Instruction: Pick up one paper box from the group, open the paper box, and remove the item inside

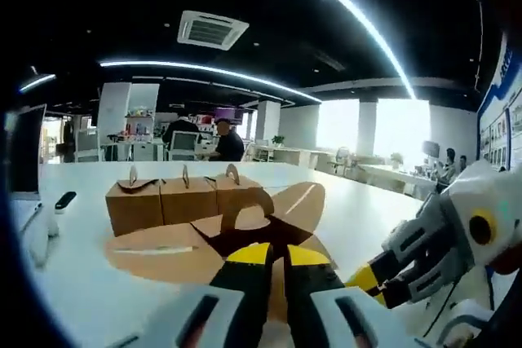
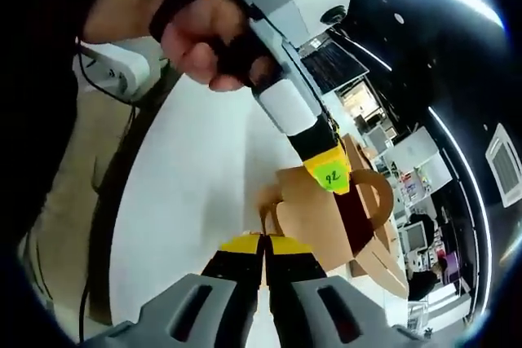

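Observation:
An opened brown paper box [image 1: 245, 230] lies in front of me on the white table [image 1: 73, 283], flaps spread and a dark inside showing. My left gripper [image 1: 277, 255] is shut on the near flap of that paper box. The right gripper [image 1: 369, 279] comes in from the right at the box's right edge. In the right gripper view the paper box [image 2: 314, 218] hangs between both tools. My right gripper [image 2: 263, 244] is shut on a thin cardboard flap of it. The left gripper [image 2: 330, 175], held by a hand, pinches its top. Three closed boxes [image 1: 183, 200] stand in a row behind.
A monitor [image 1: 24, 148] and a small black object [image 1: 65, 200] sit at the table's left. People sit at desks [image 1: 224, 143] far behind. In the right gripper view the table's edge [image 2: 134, 160] runs down the left, with brown floor beyond it.

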`<state>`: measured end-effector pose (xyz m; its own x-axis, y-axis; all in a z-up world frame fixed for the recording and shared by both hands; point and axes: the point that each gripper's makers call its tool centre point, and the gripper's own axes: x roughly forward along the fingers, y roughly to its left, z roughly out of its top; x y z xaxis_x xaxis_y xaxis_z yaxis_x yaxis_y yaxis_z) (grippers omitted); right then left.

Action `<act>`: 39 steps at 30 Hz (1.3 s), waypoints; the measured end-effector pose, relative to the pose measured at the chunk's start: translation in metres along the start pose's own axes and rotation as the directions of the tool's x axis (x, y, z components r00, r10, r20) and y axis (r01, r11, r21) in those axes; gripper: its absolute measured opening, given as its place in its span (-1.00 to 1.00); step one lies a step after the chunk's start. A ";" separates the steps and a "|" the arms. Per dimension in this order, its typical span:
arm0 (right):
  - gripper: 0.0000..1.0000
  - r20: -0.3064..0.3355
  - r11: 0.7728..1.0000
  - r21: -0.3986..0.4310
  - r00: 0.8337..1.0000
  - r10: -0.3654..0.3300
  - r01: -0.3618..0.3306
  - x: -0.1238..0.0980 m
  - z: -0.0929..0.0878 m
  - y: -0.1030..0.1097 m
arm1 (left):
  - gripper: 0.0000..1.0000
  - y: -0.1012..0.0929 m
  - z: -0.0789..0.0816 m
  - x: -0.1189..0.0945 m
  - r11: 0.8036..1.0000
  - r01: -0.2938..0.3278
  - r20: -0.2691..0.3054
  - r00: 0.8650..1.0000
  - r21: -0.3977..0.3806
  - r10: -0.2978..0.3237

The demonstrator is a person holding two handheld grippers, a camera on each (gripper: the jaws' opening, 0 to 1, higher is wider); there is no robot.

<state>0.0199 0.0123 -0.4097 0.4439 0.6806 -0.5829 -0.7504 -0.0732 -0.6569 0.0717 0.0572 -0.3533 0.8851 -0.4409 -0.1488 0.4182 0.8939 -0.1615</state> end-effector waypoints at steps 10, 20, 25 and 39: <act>-0.79 0.054 0.999 0.043 0.998 -0.027 0.025 -0.014 0.006 -0.008 | -0.82 0.037 -0.004 0.005 0.995 -0.080 -0.022 0.997 -0.063 0.079; -0.66 0.265 0.987 0.154 0.964 0.005 -0.047 -0.044 0.041 -0.020 | -0.82 0.039 -0.005 0.007 0.996 -0.081 -0.023 0.996 -0.024 0.081; -0.67 0.564 0.955 0.272 0.824 -0.061 -0.115 -0.094 0.091 -0.069 | -0.82 0.040 -0.005 0.008 0.997 -0.072 -0.030 0.997 0.000 0.072; -0.21 0.331 0.976 0.103 0.932 0.147 -0.191 0.003 0.003 -0.143 | -0.82 0.038 -0.005 0.009 0.998 -0.055 -0.040 0.998 0.011 0.055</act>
<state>0.1271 0.0271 -0.3163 0.1411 0.8649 -0.4818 -0.8677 -0.1263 -0.4808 0.0947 0.0868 -0.3653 0.8978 -0.3940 -0.1966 0.3715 0.9175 -0.1424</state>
